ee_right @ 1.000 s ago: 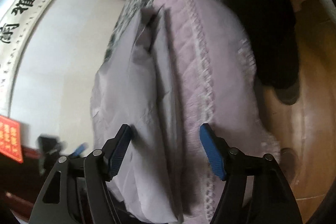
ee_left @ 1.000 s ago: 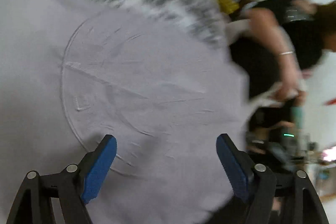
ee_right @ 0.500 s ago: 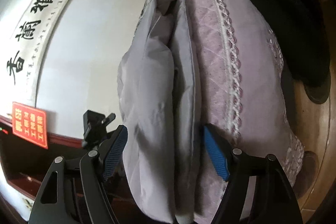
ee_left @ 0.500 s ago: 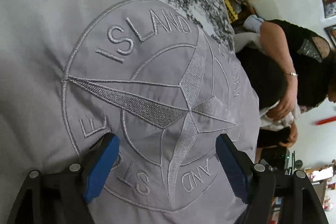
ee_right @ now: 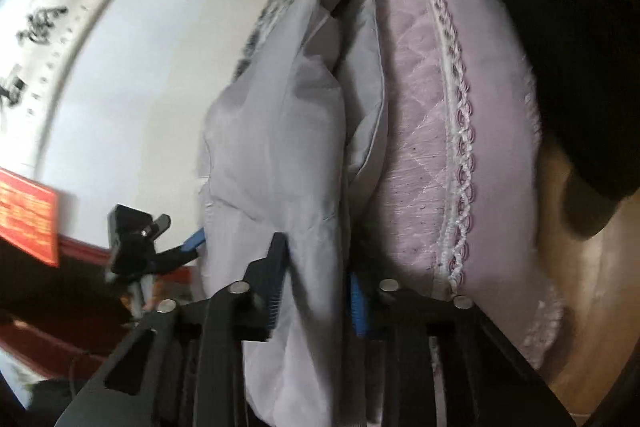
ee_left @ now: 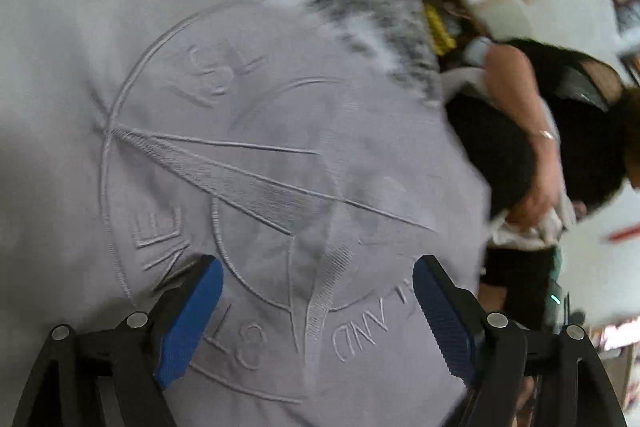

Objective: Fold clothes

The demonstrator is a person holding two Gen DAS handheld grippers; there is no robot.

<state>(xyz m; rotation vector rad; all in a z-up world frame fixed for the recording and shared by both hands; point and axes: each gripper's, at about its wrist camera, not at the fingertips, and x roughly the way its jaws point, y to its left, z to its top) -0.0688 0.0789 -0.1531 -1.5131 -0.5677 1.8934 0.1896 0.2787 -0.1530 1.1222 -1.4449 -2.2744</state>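
Left gripper point(ee_left: 316, 311) angled down over the grey garment point(ee_left: 240, 147), jaws wide apart, nothing pinched. Right gripper point(ee_right: 316, 291) just closed, clamped on the garment's folded edge on the bed point(ee_right: 424, 131). Embroidered compass logo point(ee_left: 256, 207) (blurred): "LAND" readable.

Right tool point(ee_right: 314, 283) apparently pinching grey garment point(ee_right: 280, 155).

"ST", "LAND" embroidered on grey garment point(ee_left: 280, 187)

A white wall point(ee_right: 132, 79) carries a long calligraphy scroll point(ee_right: 60, 7) and a red notice point(ee_right: 24, 219) — below, a lilac quilted bedspread point(ee_right: 492, 131) edged in braid, wooden floor point(ee_right: 592, 307) beyond.
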